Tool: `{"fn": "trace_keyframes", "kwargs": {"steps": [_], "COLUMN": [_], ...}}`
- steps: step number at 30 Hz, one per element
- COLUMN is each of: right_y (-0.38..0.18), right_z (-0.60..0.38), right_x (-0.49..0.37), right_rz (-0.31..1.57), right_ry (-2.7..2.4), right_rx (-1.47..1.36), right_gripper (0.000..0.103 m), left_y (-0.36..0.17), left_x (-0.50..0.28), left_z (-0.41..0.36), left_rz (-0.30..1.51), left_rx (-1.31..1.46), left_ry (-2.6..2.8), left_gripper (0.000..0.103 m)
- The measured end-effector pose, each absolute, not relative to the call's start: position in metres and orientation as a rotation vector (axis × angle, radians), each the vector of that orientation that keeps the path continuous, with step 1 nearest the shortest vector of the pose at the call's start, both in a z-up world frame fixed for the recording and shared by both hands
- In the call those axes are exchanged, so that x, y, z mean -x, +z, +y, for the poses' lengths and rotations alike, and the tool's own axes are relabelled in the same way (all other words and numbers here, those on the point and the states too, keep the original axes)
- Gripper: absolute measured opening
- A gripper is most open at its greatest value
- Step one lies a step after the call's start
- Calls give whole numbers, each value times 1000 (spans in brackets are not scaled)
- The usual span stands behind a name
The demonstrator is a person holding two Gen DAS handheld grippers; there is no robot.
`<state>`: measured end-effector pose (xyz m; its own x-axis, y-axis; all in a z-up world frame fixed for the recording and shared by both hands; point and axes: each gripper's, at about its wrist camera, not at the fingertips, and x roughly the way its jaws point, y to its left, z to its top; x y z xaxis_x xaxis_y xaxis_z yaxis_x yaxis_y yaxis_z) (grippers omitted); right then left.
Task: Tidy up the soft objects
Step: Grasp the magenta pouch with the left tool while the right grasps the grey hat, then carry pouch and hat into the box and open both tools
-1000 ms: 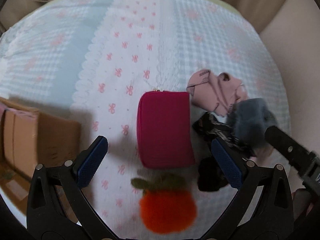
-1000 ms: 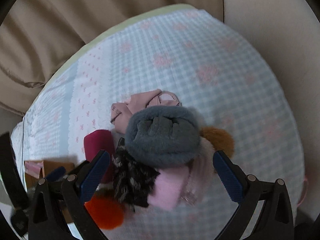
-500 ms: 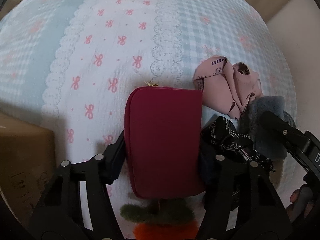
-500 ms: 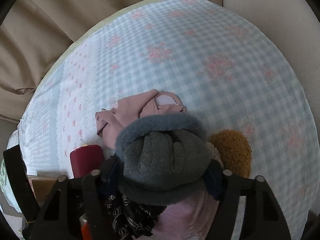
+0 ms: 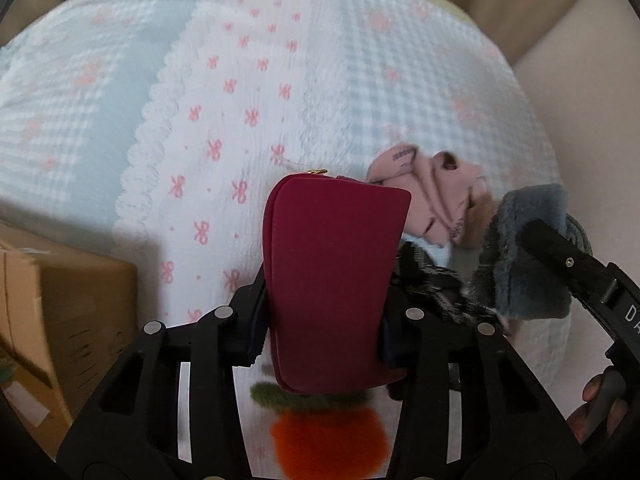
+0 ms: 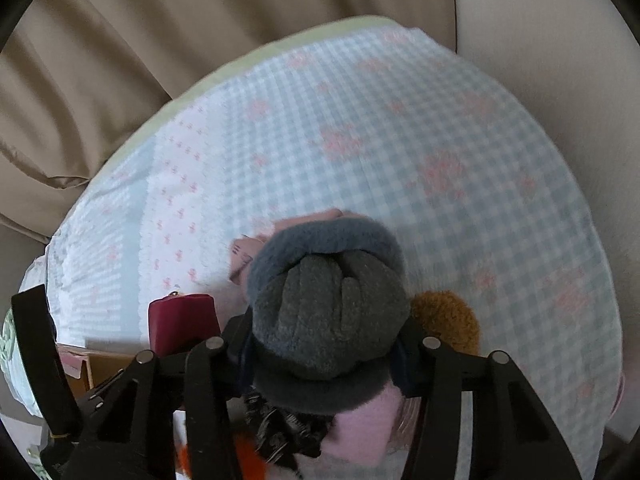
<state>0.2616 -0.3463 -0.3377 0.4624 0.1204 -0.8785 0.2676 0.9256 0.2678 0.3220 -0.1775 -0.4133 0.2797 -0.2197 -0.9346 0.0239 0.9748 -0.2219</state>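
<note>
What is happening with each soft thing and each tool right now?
Left tool: shut on the dark red fabric pouch.
Dark red fabric pouch: gripped, tilted up off the bedspread.
Right tool: shut on the grey fluffy glove.
Grey fluffy glove: gripped.
Orange plush fruit: lying on the bedspread.
Pink printed cloth: crumpled, lying loose.
Brown cardboard box: cannot tell if open.

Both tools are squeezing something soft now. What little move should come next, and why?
Probably carry the red pouch toward the cardboard box. The left tool is shut on it and the box sits just to its left, while the right tool grips the grey glove.
</note>
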Motion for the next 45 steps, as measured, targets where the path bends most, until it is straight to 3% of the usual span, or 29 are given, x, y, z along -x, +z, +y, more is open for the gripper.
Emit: {"fn": "trace_keyframes", "kwargs": {"steps": [14, 26, 36, 45], "right_y": [-217, -133, -130, -164], "right_z": [-307, -230, -127, -36], "right_x": [-209, -162, -141, -148], "right_rz": [946, 882, 911, 1002], "right_ry": [-15, 91, 129, 93], "right_rx": [-278, -183, -146, -171], "right_gripper": [48, 48, 48, 48], "left_y": [-277, -179, -160, -192], "left_x": [-264, -199, -178, -190], "left_z": [-151, -49, 66, 155], "left_rz": [1104, 988, 987, 1059], "left_rx": [221, 249, 221, 191], "left_ry": [-178, -109, -91, -124], "left_gripper": [39, 39, 39, 39]}}
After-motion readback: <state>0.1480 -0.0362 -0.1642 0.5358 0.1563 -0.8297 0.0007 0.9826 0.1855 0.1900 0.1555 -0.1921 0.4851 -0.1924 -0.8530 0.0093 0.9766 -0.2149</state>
